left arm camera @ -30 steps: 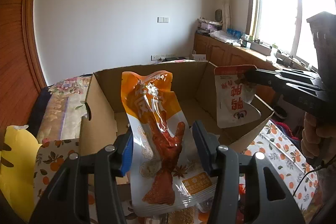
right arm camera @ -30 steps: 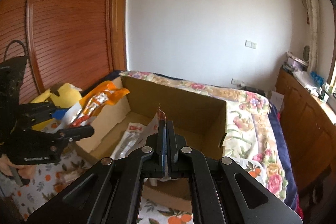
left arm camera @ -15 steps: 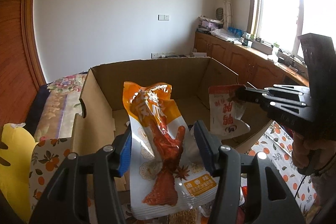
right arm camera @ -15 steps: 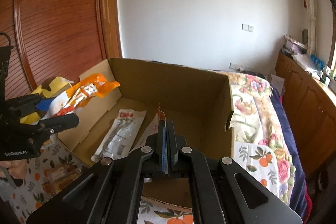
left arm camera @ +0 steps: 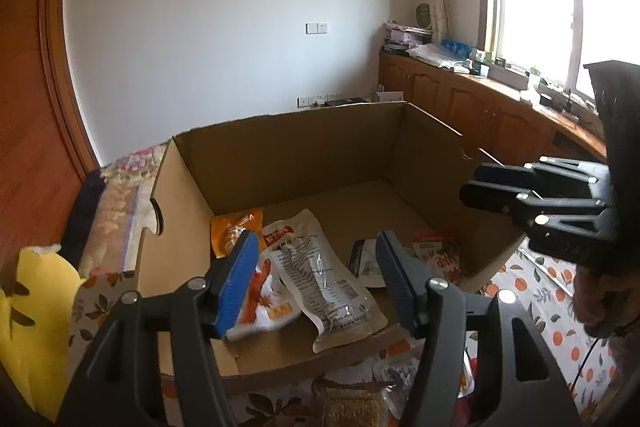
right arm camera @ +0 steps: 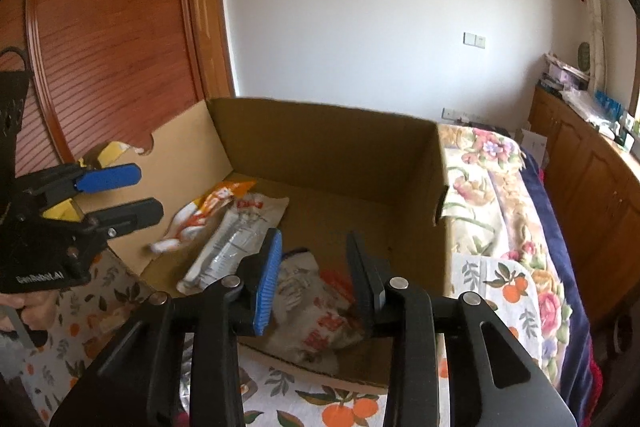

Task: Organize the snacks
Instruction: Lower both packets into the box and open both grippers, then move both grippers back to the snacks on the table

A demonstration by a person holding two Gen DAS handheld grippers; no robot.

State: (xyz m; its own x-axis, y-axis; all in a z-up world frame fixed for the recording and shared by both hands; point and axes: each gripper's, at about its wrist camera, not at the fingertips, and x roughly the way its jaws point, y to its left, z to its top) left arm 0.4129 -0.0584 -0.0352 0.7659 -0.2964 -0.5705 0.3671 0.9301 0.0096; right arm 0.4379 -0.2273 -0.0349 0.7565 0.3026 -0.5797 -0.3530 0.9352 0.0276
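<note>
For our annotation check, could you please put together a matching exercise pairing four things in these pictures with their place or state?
Things:
1. orange snack pouch
2. clear snack packet
3. left gripper
4. yellow bag

Places or states:
A. outside the cardboard box, at its left
B. jaws opening, gripping nothing
C. in the box, by its left wall
D. flat in the middle of the box floor

Pairs: 1-C, 2-D, 3-B, 4-A

Inside the brown cardboard box (left arm camera: pixel 304 155) lie an orange-and-white packet (left arm camera: pixel 236 233) and a clear packet (left arm camera: pixel 320 275); beside the box, orange-fruit-patterned cloth (right arm camera: pixel 500 291).
</note>
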